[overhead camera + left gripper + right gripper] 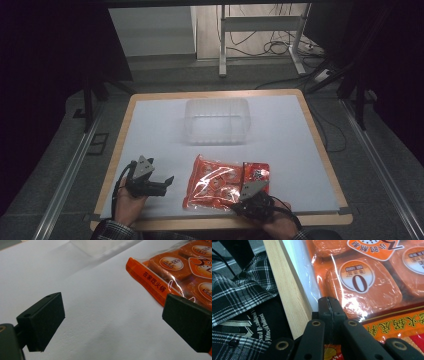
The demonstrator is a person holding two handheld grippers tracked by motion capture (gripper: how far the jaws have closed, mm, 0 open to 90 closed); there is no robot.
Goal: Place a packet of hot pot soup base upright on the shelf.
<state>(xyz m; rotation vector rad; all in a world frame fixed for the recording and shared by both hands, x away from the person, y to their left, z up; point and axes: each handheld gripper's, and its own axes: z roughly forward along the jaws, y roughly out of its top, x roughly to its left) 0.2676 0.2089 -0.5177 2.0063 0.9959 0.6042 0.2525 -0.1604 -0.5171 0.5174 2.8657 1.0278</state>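
Note:
An orange snack bag (215, 182) with round-labelled packs inside lies flat on the white table top near the front edge. My right gripper (242, 197) rests at the bag's near right corner. In the right gripper view its jaws (328, 302) are pressed together at the bag's (367, 282) clear side seam; I cannot tell whether any film is pinched between them. My left gripper (161, 184) is held just left of the bag. Its jaws (112, 322) stand wide apart over bare table, the right one beside the bag's (185, 270) printed edge strip.
A clear plastic container (216, 121) stands at the middle back of the table. The wooden table rim (287, 290) runs close beside the right gripper, with a plaid sleeve just beyond it. Metal desk legs and cables lie on the floor behind the table.

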